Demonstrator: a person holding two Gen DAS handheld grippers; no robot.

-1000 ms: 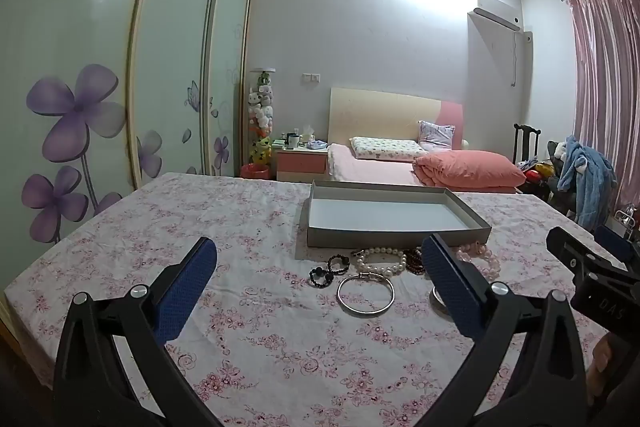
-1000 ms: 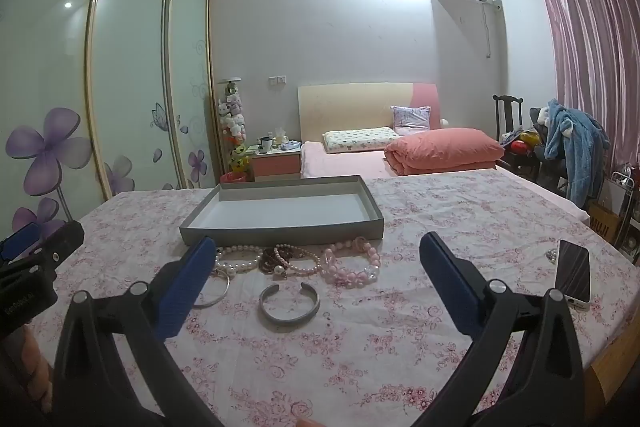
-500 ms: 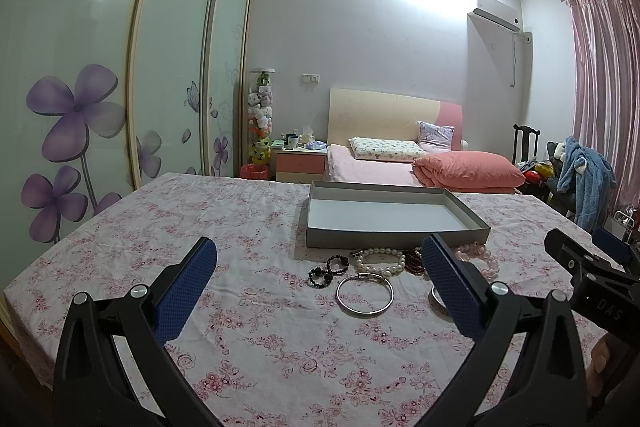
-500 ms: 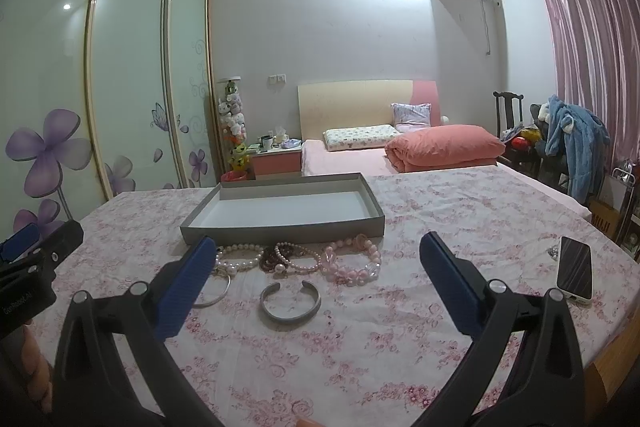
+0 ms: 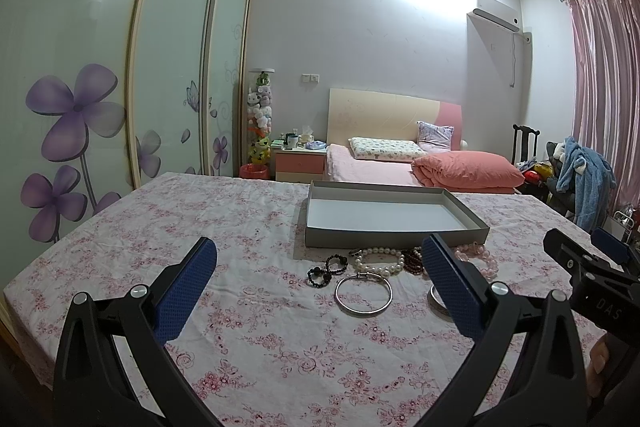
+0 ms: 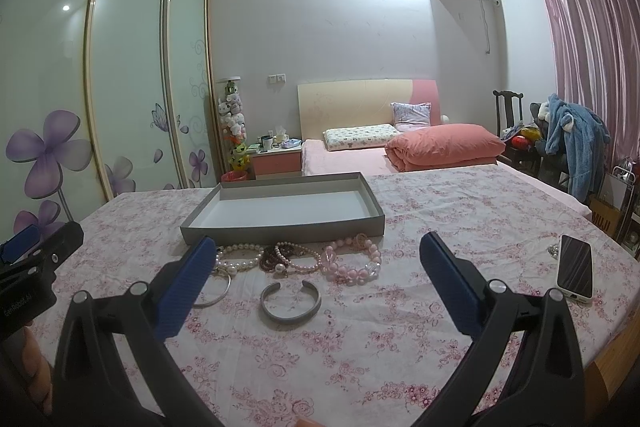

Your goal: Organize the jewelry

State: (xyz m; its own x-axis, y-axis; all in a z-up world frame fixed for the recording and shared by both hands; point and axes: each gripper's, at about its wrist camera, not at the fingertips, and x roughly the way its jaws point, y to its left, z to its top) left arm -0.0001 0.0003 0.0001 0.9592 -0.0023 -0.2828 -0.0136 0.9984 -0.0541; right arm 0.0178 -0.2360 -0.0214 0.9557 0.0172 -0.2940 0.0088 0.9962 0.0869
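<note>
A home bedroom: bed (image 5: 384,167), floral sliding wardrobe (image 5: 120,87), pink curtains (image 6: 592,47).

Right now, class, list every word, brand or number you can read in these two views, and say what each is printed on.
"DAS": white letters on the black body of the right hand-held gripper, seen in the left wrist view.
"GenRobot.AI", small and only just readable: on the black body of the left hand-held gripper, seen in the right wrist view.
"MUJI": on the brown cardboard box at the far right.
The phone screen is dark; no text shows.
</note>
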